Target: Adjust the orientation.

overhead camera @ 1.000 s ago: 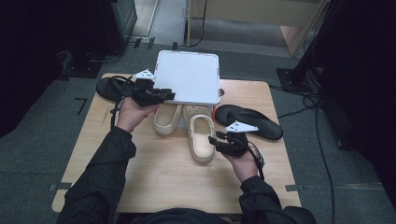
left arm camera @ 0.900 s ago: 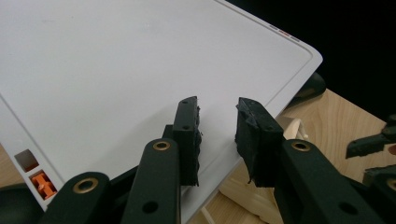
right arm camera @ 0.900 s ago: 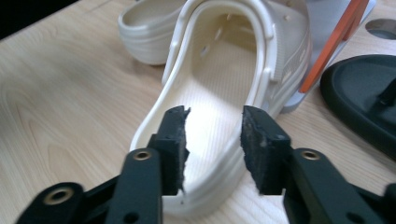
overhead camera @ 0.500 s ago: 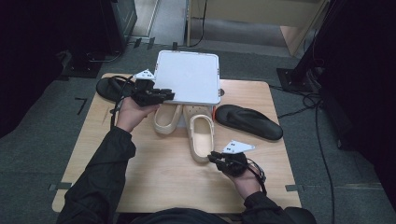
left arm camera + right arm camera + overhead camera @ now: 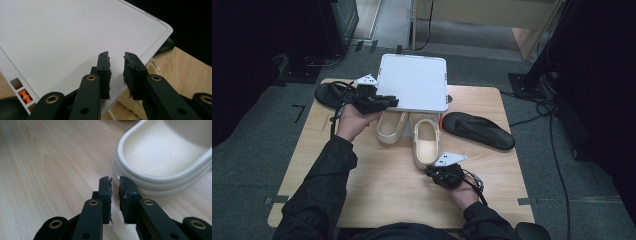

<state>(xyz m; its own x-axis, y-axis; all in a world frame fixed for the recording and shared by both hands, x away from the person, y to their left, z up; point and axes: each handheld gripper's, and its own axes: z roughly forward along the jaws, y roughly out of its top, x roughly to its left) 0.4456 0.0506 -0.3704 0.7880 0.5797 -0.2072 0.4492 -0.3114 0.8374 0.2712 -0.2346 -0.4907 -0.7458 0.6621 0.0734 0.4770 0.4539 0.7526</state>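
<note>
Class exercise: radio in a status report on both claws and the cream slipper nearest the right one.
Left claw over white tray, nothing between jaws. Right claw nearly shut, empty, at heel of cream slipper. Nothing in the way.

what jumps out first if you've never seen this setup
A white lid lies at the far edge of the wooden table, with two cream clogs side by side just below it. A black sandal flanks them on the right, another at the far left.
</note>
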